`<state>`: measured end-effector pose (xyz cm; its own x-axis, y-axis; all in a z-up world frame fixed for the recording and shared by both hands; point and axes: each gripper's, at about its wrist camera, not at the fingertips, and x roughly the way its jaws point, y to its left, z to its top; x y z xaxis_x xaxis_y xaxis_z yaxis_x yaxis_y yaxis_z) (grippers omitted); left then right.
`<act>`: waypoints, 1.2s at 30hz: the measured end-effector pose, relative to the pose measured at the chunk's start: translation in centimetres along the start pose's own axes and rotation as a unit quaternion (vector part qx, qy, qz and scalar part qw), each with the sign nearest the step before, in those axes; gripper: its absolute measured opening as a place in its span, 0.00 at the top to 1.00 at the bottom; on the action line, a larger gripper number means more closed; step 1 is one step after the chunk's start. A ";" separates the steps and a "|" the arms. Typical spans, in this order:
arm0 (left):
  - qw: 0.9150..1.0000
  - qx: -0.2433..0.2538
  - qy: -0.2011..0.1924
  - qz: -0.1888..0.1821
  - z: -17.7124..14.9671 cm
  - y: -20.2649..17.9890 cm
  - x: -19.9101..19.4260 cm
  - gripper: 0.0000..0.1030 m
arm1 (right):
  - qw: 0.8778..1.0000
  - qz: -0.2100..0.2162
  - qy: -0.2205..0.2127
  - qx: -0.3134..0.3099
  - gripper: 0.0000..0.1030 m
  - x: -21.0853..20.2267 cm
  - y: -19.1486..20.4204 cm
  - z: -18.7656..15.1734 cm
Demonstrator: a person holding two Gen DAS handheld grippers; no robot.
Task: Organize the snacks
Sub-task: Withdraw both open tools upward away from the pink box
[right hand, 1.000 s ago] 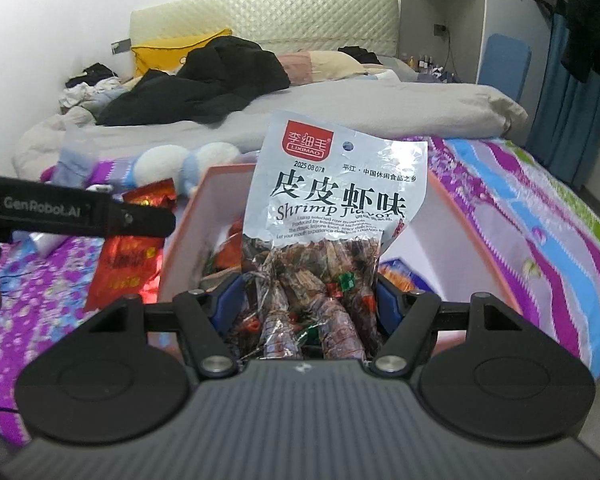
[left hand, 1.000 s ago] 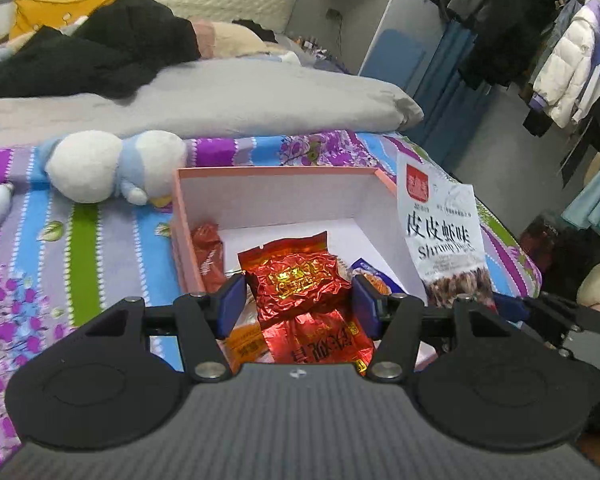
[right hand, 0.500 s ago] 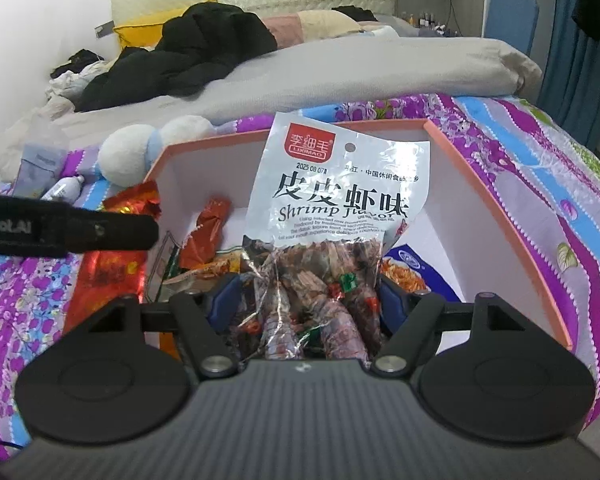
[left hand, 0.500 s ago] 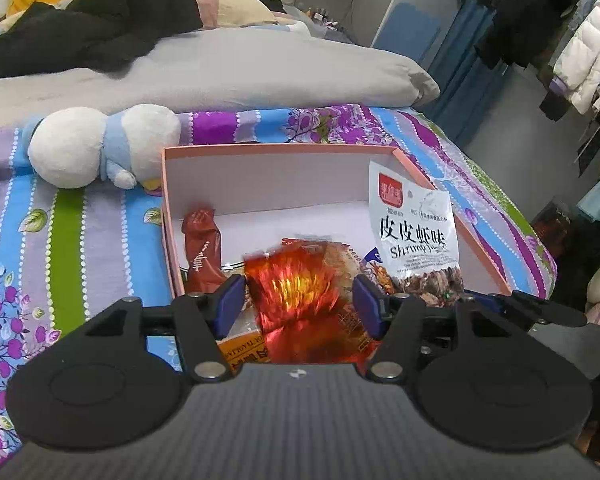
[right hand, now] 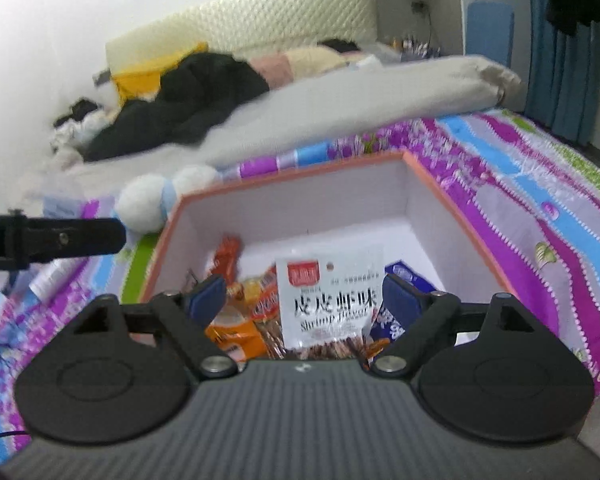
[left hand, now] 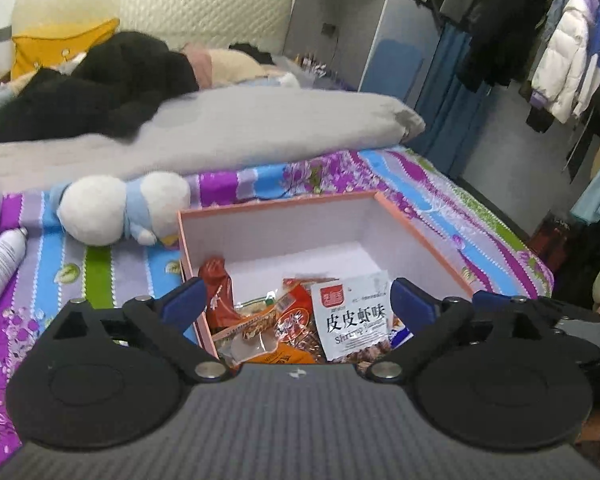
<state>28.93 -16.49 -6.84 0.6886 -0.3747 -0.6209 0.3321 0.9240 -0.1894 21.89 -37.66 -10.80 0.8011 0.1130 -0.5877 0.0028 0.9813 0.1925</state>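
A pink-rimmed box (left hand: pixel 284 216) with white walls stands on the flowered bedspread. In it lie a white shrimp-flavour packet (left hand: pixel 354 316), a dark red packet (left hand: pixel 218 292) against the left wall and several orange and red packets (left hand: pixel 276 344). My left gripper (left hand: pixel 296 300) hovers over the box's near edge, its jaws opening wide with nothing pressed between them. My right gripper (right hand: pixel 304 296) also hangs above the box with its jaws opening. The shrimp packet (right hand: pixel 332 296) lies below it, free of the pads. A blue packet (right hand: pixel 396 312) lies to its right.
A white and blue plush toy (left hand: pixel 120 212) lies just left of the box and a spray can (left hand: pixel 0 268) further left. A grey duvet (left hand: pixel 220 132) and black clothes (left hand: pixel 100 88) fill the bed behind. Coats (left hand: pixel 568 60) hang beyond the bed's right edge.
The left gripper let go of the red foil packet and the right let go of the shrimp packet; the shrimp packet now lies in the box. Both sets of jaws widened and both grippers rose.
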 end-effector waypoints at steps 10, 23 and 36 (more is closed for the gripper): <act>0.999 0.004 -0.031 -0.011 0.1 -1.5 -6.4 0.03 | 0.998 -0.007 -0.056 0.007 0.16 -6.7 1.5 -0.1; 0.999 0.018 -0.031 0.010 -4.4 -1.8 -9.9 0.03 | 0.999 -0.015 -0.049 0.008 0.16 -10.1 3.0 -4.9; 1.000 0.006 -0.016 0.018 -8.4 -0.6 -11.7 0.03 | 0.996 -0.046 -0.074 0.026 0.09 -12.5 3.0 -7.8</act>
<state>15.24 -12.02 -5.86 0.7206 -0.3434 -0.6023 0.3145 0.9361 -0.1574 7.22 -34.86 -9.05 0.8754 -0.0041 -0.4835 0.1075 0.9766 0.1865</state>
